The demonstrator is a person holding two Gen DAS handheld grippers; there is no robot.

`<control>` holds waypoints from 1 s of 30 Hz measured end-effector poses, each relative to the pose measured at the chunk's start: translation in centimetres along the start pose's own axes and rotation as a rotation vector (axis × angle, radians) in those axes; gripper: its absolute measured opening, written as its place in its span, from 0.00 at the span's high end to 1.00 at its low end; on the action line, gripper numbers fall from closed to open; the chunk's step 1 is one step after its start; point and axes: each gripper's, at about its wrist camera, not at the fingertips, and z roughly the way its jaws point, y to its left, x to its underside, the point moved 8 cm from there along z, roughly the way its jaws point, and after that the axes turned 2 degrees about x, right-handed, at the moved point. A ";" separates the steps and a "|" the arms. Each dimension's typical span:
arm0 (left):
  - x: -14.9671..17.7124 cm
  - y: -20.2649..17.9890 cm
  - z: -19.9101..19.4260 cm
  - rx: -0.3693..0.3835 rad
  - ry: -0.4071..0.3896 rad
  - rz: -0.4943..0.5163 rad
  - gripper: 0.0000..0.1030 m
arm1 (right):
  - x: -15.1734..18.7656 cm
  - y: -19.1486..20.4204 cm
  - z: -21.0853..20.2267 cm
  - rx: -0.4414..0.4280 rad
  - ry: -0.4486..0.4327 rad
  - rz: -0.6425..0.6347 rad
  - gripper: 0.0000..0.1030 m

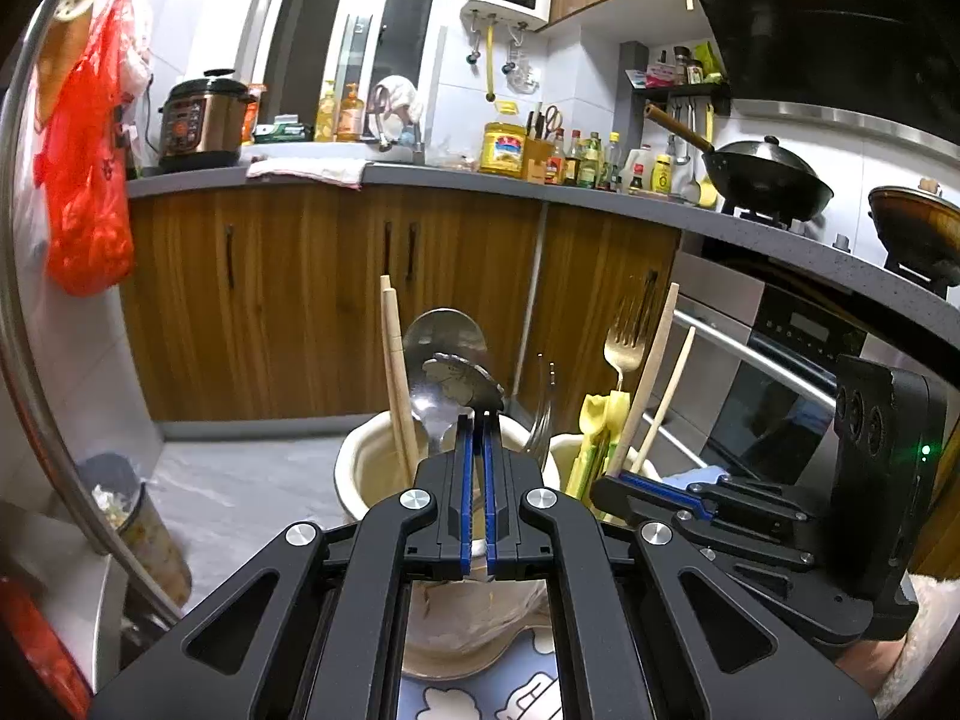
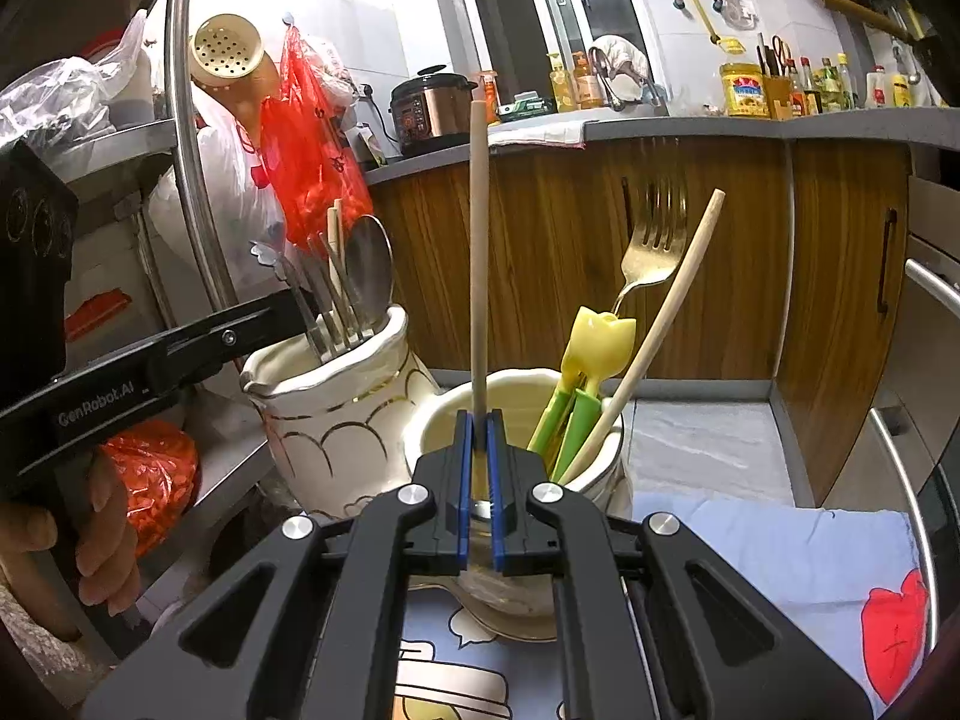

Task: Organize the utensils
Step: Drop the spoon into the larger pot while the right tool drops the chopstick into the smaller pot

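Observation:
My left gripper (image 1: 478, 420) is shut on a metal utensil with a scalloped handle end (image 1: 462, 375), over the cream jug (image 1: 366, 468). That jug holds wooden chopsticks (image 1: 396, 372) and a large spoon (image 1: 444, 333). From the right wrist view the left gripper (image 2: 291, 306) reaches into the same gold-trimmed jug (image 2: 336, 408). My right gripper (image 2: 478, 423) is shut on one upright wooden chopstick (image 2: 478, 252) above the round cream cup (image 2: 606, 450). In the cup stand a gold fork (image 2: 651, 252), yellow-green tulip-handled utensils (image 2: 591, 360) and another chopstick (image 2: 666, 312).
Both vessels stand on a patterned blue cloth (image 2: 750, 546) on a steel-railed rack (image 2: 918, 516). A person's hand (image 2: 102, 540) holds the left tool. Red plastic bags (image 2: 312, 138) hang to the left. Wooden cabinets (image 1: 270, 300), an oven (image 1: 774, 396) and a bin (image 1: 135, 516) lie beyond.

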 end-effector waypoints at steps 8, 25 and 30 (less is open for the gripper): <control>0.8 0.5 0.7 -0.005 0.034 -0.028 0.96 | -0.1 -0.1 0.1 0.001 -0.002 0.011 0.95; 0.6 2.7 -0.3 -0.075 0.013 -0.068 0.81 | -0.8 -2.6 -1.0 0.073 -0.028 0.088 0.82; 0.2 2.6 -0.5 -0.085 0.011 -0.056 0.63 | -1.0 -2.8 -1.6 0.072 -0.032 0.097 0.63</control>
